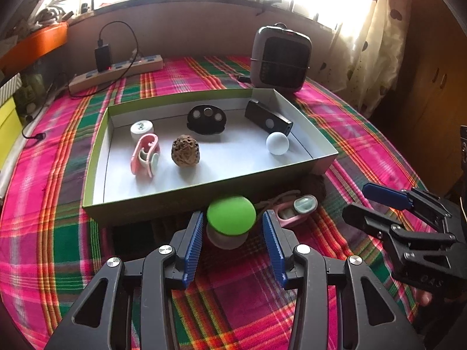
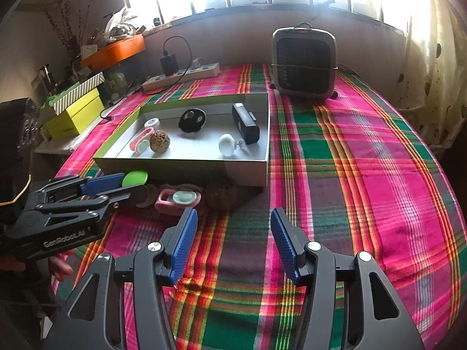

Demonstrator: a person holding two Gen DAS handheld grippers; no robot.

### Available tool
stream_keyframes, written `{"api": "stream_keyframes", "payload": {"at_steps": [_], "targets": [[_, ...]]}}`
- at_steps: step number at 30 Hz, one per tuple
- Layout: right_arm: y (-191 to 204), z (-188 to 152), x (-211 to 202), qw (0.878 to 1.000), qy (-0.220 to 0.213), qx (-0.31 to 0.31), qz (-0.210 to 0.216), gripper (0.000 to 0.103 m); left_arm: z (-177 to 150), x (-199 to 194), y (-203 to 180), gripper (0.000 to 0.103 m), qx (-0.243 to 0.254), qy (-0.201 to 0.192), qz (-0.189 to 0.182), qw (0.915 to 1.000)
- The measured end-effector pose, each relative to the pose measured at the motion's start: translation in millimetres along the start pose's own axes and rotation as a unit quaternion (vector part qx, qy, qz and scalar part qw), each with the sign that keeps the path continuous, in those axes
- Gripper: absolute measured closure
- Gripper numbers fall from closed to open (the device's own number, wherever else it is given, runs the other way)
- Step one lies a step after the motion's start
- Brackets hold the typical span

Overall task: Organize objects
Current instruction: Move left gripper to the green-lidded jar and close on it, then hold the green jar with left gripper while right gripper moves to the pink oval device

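- The box [image 1: 96,157] lies ahead of the left claw [image 1: 230,227] and to its left. It is a shallow card tray with green outer walls and a smooth white floor, and looks light and easy to shove.
- Inside it, from left to right: a small white round tin [image 1: 141,128], a pink clip [image 1: 145,157] with looped arms, a brown pitted nut [image 1: 185,150] with a rough shell, a black glossy disc [image 1: 206,119] with round holes, a white knob [image 1: 277,143] and a black oblong case [image 1: 267,116] leaning on the far wall.
- The green-topped knob [image 1: 230,214] is between the left claw's ribbed blue pads, just short of the box's near wall. It has a smooth, domed green cap over a paler grey base and stands on the plaid cloth [image 1: 233,300].
- The left claw is spread wide around the knob. Its pads do not appear to press it, so it has hold of nothing.
- I judge the knob hard, light and slippery on the dome. The pads would seat better low on the cap's rim or on the grey base, since a squeeze on the curve could squirt it out.
- A second pink clip [image 2: 178,199] lies just right of the left claw and ahead-left of the right claw [image 2: 233,242]. It is thin, springy-looking plastic that is best pinched across its flat sides.
- The right claw is wide open with nothing between its pads, hovering over the woven bench cloth.
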State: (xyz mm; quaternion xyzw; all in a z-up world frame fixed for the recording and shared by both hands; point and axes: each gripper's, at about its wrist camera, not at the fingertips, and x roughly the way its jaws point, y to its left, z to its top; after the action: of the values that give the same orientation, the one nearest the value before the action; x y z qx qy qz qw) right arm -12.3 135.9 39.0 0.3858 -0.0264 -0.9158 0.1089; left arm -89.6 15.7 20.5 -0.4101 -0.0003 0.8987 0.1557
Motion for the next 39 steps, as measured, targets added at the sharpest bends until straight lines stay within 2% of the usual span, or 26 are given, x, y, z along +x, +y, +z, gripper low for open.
{"api": "stream_keyframes", "payload": {"at_steps": [17, 24, 39], "targets": [[-4.8, -3.3, 4.2, 1.000, 0.008, 0.004, 0.006, 0.049, 5.7, 10.7, 1.6, 0.063, -0.015, 0.005, 0.016, 0.9998], [-2.2, -3.9, 4.9, 1.000, 0.011, 0.002, 0.005, 0.049, 4.5, 9.6, 3.1, 0.071, -0.017, 0.004, 0.014, 0.9998], [9.8, -2.7, 6.8, 1.000, 0.014, -0.008, 0.005, 0.049, -1.7, -2.8, 9.4, 0.072, -0.024, -0.005, 0.017, 0.9996]]}}
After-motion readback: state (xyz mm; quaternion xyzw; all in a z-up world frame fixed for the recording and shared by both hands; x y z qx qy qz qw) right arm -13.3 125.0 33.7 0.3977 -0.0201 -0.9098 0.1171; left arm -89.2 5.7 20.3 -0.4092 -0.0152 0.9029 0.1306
